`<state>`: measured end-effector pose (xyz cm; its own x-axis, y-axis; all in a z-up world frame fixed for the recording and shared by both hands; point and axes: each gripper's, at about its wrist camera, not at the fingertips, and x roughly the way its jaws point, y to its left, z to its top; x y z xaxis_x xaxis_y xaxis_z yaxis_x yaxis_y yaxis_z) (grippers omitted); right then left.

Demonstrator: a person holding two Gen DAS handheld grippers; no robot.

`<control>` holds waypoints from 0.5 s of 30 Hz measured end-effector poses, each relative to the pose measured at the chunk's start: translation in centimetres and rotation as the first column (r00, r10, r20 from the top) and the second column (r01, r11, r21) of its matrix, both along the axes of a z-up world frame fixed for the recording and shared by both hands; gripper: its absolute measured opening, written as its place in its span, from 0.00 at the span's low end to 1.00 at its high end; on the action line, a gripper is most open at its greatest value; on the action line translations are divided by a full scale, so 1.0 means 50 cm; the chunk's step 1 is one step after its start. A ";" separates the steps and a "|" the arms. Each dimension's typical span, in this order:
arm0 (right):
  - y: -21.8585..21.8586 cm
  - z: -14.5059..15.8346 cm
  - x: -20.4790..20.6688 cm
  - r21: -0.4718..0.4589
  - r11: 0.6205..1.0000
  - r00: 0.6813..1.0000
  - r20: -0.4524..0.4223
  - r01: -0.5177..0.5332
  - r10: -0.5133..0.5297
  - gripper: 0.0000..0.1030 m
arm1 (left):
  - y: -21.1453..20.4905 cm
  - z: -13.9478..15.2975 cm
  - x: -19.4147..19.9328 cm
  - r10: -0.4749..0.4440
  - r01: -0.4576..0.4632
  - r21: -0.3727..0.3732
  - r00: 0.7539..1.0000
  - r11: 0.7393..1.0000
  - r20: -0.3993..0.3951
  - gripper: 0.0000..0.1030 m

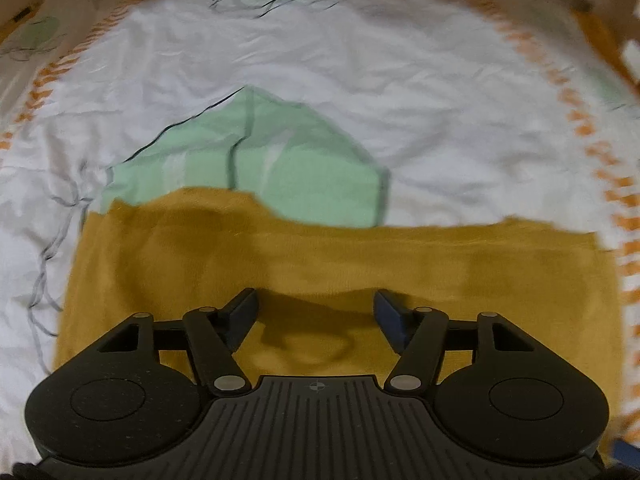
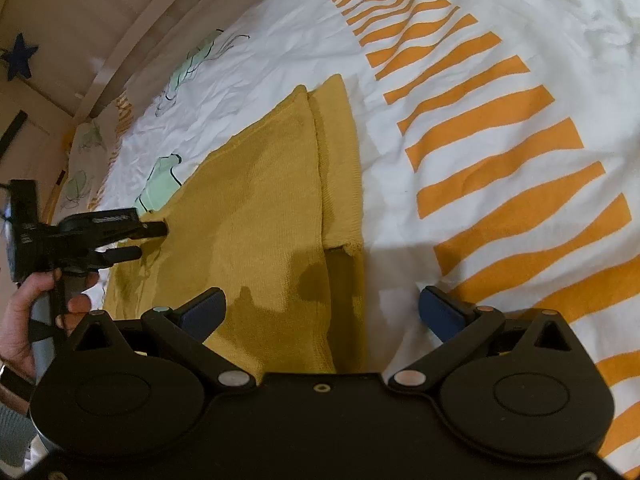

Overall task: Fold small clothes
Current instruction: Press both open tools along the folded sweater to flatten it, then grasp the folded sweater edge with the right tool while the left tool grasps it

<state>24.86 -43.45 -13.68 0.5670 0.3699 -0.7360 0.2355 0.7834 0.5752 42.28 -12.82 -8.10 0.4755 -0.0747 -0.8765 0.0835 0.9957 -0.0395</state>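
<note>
A mustard-yellow knit garment [image 1: 280, 264] lies flat on the bed sheet [image 1: 280, 52]; it also shows in the right wrist view [image 2: 260, 208], with a narrower folded strip along its right side [image 2: 340, 160]. My left gripper [image 1: 316, 312] is open just above the garment, empty. In the right wrist view the left gripper [image 2: 150, 240] hovers at the garment's left edge, held by a hand. My right gripper [image 2: 320, 312] is open and empty over the garment's near right edge.
The sheet is white with mint-green shapes [image 1: 256, 160] and orange stripes [image 2: 500, 168]. A wooden bed frame [image 2: 120, 64] and a wall with a blue star [image 2: 18, 60] lie to the far left.
</note>
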 end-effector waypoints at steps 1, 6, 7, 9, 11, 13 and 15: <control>-0.001 -0.001 0.000 0.003 1.000 1.000 0.000 0.002 -0.002 1.00 | -0.001 0.008 -0.002 -0.009 0.009 -0.026 1.000 1.000 0.006 0.60; -0.009 -0.004 0.001 0.025 1.000 1.000 0.002 0.004 -0.004 1.00 | -0.037 -0.008 0.000 -0.033 0.033 0.000 0.999 0.999 -0.027 0.60; -0.012 -0.006 0.002 0.038 0.999 1.000 0.002 0.011 -0.011 1.00 | -0.042 -0.025 0.003 -0.033 0.033 0.009 0.998 0.999 -0.050 0.61; -0.018 -0.006 0.001 0.061 0.998 1.000 0.000 0.021 -0.021 1.00 | -0.049 -0.048 -0.003 -0.028 0.029 0.034 0.999 0.999 -0.026 0.64; -0.021 -0.005 0.000 0.086 0.996 1.000 -0.003 0.025 -0.024 1.00 | -0.063 -0.044 -0.009 -0.039 0.040 0.076 0.999 0.996 -0.009 0.63; -0.022 -0.005 0.000 0.122 0.992 1.000 -0.005 0.025 -0.025 1.00 | -0.075 -0.031 -0.011 -0.068 0.069 0.102 0.998 0.992 -0.016 0.60; -0.022 -0.007 0.000 0.159 0.987 1.000 0.002 0.005 -0.006 1.00 | -0.079 -0.015 -0.011 -0.099 0.102 0.077 0.994 0.992 -0.034 0.56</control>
<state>24.86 -44.54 -14.01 0.5712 0.4791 -0.6665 0.2378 0.6806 0.6930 41.75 -16.75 -8.84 0.4424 -0.0511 -0.8954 0.1833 0.9824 0.0346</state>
